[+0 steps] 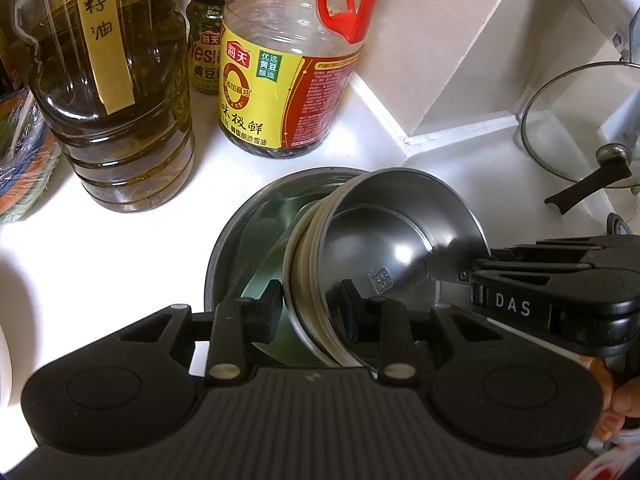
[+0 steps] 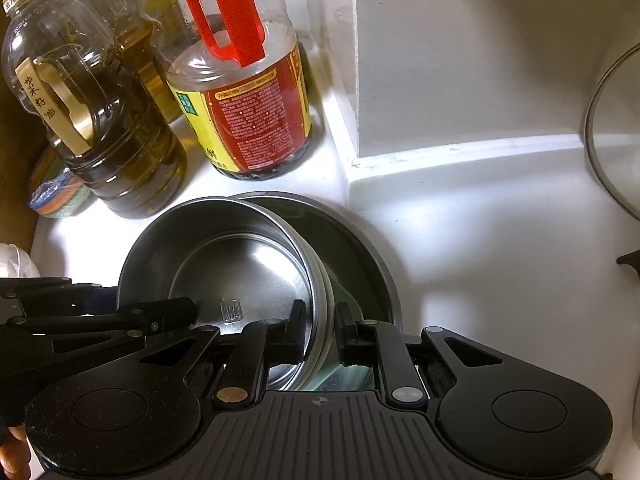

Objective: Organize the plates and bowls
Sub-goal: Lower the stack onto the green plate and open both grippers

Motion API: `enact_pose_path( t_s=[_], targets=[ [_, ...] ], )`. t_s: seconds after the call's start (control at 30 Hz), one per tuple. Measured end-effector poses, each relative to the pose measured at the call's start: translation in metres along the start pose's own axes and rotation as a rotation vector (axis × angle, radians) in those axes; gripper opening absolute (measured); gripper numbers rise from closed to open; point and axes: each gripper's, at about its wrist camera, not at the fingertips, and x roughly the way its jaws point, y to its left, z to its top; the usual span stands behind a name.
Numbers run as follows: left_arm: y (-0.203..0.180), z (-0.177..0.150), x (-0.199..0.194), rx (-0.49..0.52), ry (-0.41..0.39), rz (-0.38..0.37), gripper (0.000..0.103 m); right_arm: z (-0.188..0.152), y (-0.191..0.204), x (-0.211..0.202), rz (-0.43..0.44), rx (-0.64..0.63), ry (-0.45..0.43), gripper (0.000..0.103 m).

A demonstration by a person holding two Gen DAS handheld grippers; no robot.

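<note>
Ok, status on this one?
Both claws, left and right, shut on bowl stack rims. Stack tilted inside big pan. Bottles close behind.

The glass lid runs off the right edge, so its far rim is lost. The oil bottle and soy sauce bottle are cut off at the top, caps unseen. The stacked steel bowls hide most of the large pan beneath; how many are nested is unclear

A tilted stack of steel bowls leans inside a wide dark basin.
</note>
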Motion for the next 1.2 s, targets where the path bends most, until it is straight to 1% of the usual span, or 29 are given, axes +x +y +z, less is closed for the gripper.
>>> enact_pose_path(
  t_s=[0.5,0.6,0.63,0.67,0.7,0.73,0.77,0.8,0.87,0.93,0.97,1.0,1.03,1.07,1.13,1.2],
  targets=[
    [-0.002,-0.002,-0.001,0.007,-0.011,0.007,0.027,-0.001,-0.002,-0.001,0.008,0.010,-0.009,0.015],
    [-0.003,-0.004,-0.005,0.013,-0.029,0.009,0.034,-0.003,-0.006,-0.006,0.021,0.025,-0.037,0.016],
    [-0.004,-0.004,-0.009,0.021,-0.044,0.016,0.036,-0.005,-0.008,-0.010,0.027,0.031,-0.054,0.019],
    [-0.005,-0.005,-0.013,0.031,-0.062,0.023,0.037,-0.006,-0.010,-0.015,0.031,0.039,-0.078,0.030],
    [-0.007,-0.006,-0.019,0.042,-0.084,0.032,0.037,-0.009,-0.011,-0.021,0.037,0.046,-0.108,0.048],
    [-0.008,-0.007,-0.026,0.051,-0.106,0.041,0.039,-0.012,-0.013,-0.028,0.046,0.049,-0.144,0.054],
    [-0.010,-0.009,-0.032,0.060,-0.130,0.049,0.041,-0.016,-0.014,-0.036,0.056,0.050,-0.178,0.062],
    [-0.012,-0.012,-0.041,0.076,-0.161,0.057,0.043,-0.020,-0.015,-0.044,0.065,0.052,-0.209,0.064],
    [-0.018,-0.020,-0.057,0.108,-0.218,0.075,0.056,-0.032,-0.017,-0.059,0.091,0.067,-0.270,0.066],
    [-0.023,-0.032,-0.074,0.136,-0.270,0.089,0.065,-0.048,-0.018,-0.074,0.107,0.094,-0.322,0.068],
    [-0.026,-0.039,-0.081,0.148,-0.293,0.095,0.067,-0.057,-0.020,-0.080,0.111,0.111,-0.342,0.068],
    [-0.029,-0.047,-0.088,0.156,-0.309,0.099,0.067,-0.067,-0.020,-0.086,0.115,0.124,-0.357,0.069],
    [-0.030,-0.054,-0.094,0.160,-0.321,0.098,0.071,-0.075,-0.019,-0.090,0.115,0.133,-0.366,0.069],
    [-0.032,-0.061,-0.099,0.162,-0.328,0.099,0.076,-0.084,-0.018,-0.094,0.112,0.140,-0.371,0.069],
    [-0.035,-0.078,-0.109,0.164,-0.339,0.108,0.082,-0.102,-0.015,-0.101,0.105,0.149,-0.388,0.070],
    [-0.039,-0.096,-0.116,0.181,-0.353,0.123,0.083,-0.122,-0.012,-0.106,0.108,0.161,-0.399,0.071]
  ],
)
